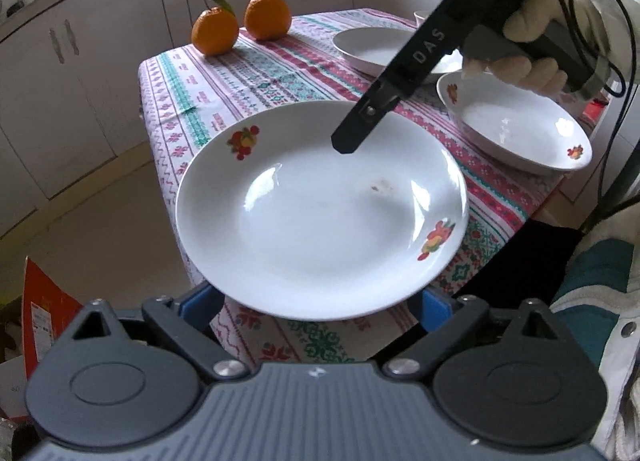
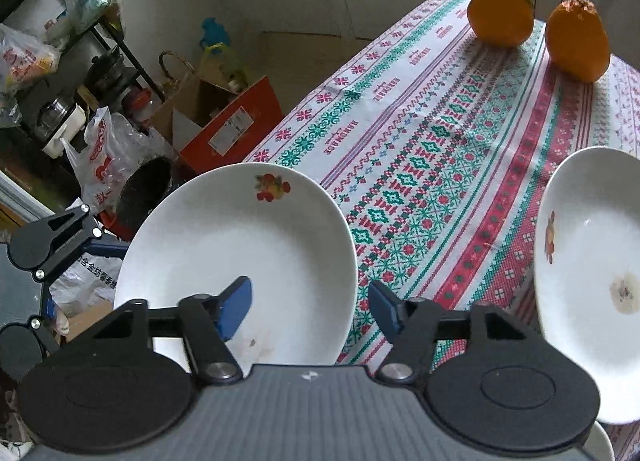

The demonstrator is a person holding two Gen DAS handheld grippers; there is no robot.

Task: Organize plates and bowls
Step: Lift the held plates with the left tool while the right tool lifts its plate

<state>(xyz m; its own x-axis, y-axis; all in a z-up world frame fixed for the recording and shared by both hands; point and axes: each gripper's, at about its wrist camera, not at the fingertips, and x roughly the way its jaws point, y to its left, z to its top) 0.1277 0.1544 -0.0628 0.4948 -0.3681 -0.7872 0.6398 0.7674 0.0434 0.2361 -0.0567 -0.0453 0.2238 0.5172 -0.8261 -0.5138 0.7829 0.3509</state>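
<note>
The plate (image 1: 320,209) sits at the near corner of the table (image 1: 248,73), its near rim hanging past the edge. That overhang looks to be the reason for both approaches: it leaves room to get a finger under the rim.

The left gripper (image 1: 320,301) is spread wide. Its blue pads (image 1: 204,301) show on either side beneath the near rim, clear of the china. It holds nothing. I judge it is either waiting to support the plate from below or lining up for a bite.

The right gripper (image 2: 310,301), held in a gloved hand (image 1: 532,37), slants down onto the opposite rim. In its own view the fingers straddle that rim, with one pad over the plate's well and one outside above the cloth. A sliver of cloth shows between the outer pad and the rim, so I cannot tell whether the pads press yet. The gap is narrow enough that a grip is either on or nearly on.

A deeper dish (image 1: 516,129) stands just beside the plate, and a far plate (image 1: 372,47) lies behind it, both untouched. Two oranges (image 1: 216,33) sit at the far corner, well apart.

Stacking seems barely begun — this plate is likely the first piece. The glaze is slick and the rim is sloped, so a one-sided pinch could let it tip. That may be why the second gripper is here.
</note>
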